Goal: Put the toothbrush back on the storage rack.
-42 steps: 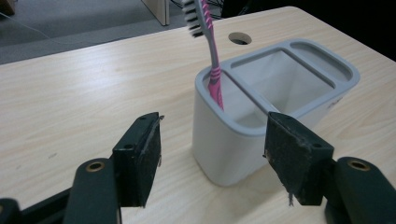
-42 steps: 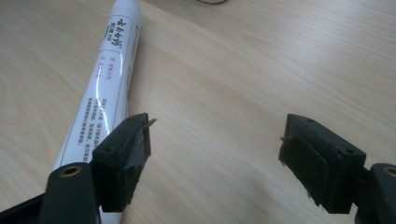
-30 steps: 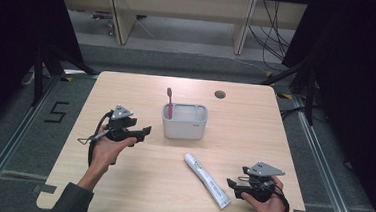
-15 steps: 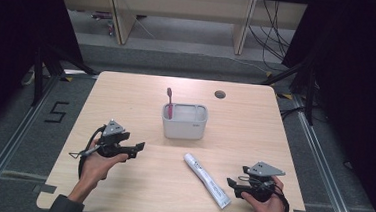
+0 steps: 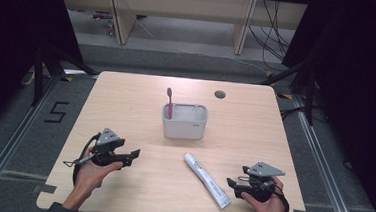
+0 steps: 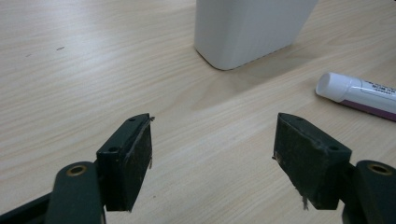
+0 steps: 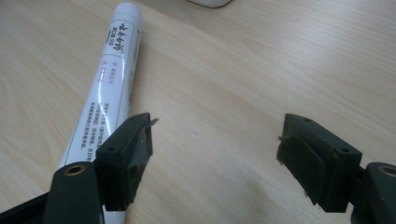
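Observation:
A pale grey holder box (image 5: 185, 121) stands at the middle of the wooden table (image 5: 126, 96), and a red toothbrush (image 5: 169, 102) stands upright in its left end. A white toothpaste tube (image 5: 206, 180) lies flat in front of it, toward the right. My left gripper (image 5: 135, 155) rests low at the front left, pointing right; its jaws have just been opening and nothing is between them. In the left gripper view the gripper (image 6: 212, 154) faces the holder (image 6: 252, 28) and the tube's cap (image 6: 355, 91). My right gripper (image 7: 215, 154) is open beside the tube (image 7: 107, 88), which lies just outside its left jaw.
A dark round cable hole (image 5: 220, 94) sits in the table's far right part. Black frame legs and cables stand on the floor around the table, and wooden shelving (image 5: 122, 16) is behind it.
The left hand has drawn back from beside the holder toward the near left of the table and sunk lower. The right hand and the tube have stayed where they were.

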`<control>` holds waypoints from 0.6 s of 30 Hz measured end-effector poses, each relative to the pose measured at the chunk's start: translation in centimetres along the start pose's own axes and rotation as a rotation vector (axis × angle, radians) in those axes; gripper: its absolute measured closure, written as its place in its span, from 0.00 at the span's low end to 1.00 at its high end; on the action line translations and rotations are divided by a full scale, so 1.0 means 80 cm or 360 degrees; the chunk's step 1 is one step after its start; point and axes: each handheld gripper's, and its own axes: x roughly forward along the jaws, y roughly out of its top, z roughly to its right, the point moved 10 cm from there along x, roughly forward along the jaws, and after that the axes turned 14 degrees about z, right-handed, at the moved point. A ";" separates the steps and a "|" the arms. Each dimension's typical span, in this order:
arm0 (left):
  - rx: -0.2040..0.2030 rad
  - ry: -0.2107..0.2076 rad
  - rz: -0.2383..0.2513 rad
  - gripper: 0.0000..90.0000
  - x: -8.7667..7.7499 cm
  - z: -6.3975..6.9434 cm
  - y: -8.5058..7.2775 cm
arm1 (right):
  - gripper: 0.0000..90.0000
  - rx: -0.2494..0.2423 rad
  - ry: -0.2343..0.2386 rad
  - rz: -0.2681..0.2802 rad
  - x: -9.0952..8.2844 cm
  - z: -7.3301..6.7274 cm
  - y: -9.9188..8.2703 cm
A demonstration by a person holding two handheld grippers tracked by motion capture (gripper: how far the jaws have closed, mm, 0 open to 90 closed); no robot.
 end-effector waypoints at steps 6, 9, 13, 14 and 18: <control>-0.0007 0.0007 0.0003 0.30 -0.003 -0.003 -0.009 | 0.29 0.0008 -0.0001 -0.0001 0.000 -0.001 0.000; 0.0031 0.0004 -0.0032 0.30 -0.008 -0.004 -0.015 | 0.29 0.0002 0.0001 0.0001 0.000 0.000 0.000; 0.0035 0.0000 -0.0026 0.29 -0.010 -0.002 -0.020 | 0.29 0.0006 0.0016 -0.0001 0.000 -0.002 0.000; 0.0052 -0.0006 -0.0044 0.28 -0.012 -0.003 -0.023 | 0.29 0.0008 0.0019 0.0001 0.000 -0.002 0.000; 0.0042 -0.0002 -0.0017 0.27 -0.015 0.001 -0.027 | 0.30 -0.0005 0.0010 0.0002 0.000 -0.001 0.001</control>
